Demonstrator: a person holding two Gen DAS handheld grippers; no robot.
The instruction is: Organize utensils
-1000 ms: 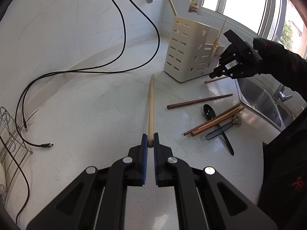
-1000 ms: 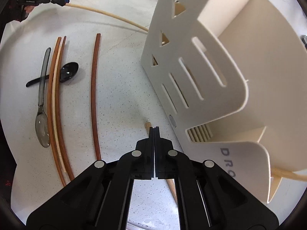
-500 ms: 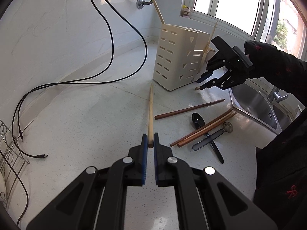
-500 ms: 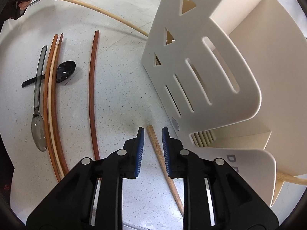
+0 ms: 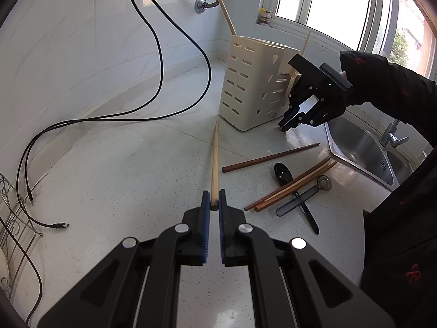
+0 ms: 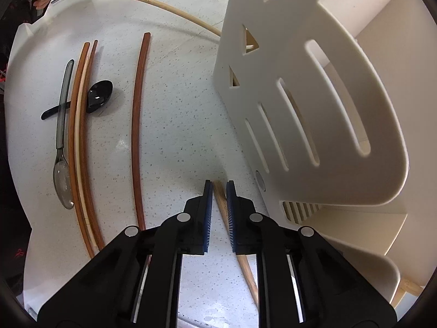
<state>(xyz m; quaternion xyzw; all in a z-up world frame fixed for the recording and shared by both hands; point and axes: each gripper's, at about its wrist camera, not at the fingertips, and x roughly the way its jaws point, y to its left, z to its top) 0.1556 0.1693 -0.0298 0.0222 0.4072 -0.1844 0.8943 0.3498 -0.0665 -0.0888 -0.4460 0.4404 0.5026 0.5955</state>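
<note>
My left gripper [image 5: 214, 199] is shut on the end of a light wooden chopstick [image 5: 215, 161] that points toward the cream utensil holder [image 5: 251, 93]. My right gripper [image 6: 217, 188] is open, its jaws on either side of a light wooden chopstick [image 6: 221, 199] that lies on the counter beside the holder [image 6: 314, 109]. It shows in the left wrist view [image 5: 284, 124] low by the holder's corner. A dark brown chopstick [image 6: 136, 125], a bundle of brown chopsticks [image 6: 79, 147], a black spoon [image 6: 95, 97] and a grey spoon [image 6: 62, 142] lie on the counter.
Black cables [image 5: 153, 82] trail over the counter and wall at the left. A wire rack [image 5: 11, 218] stands at the far left. A steel sink [image 5: 363, 150] lies to the right. More chopsticks stand in the holder. The window sill [image 5: 289, 24] is behind it.
My right gripper has opened from shut and now straddles the chopstick by the holder. My left gripper has raised and swung its view toward the holder, with its chopstick held.
</note>
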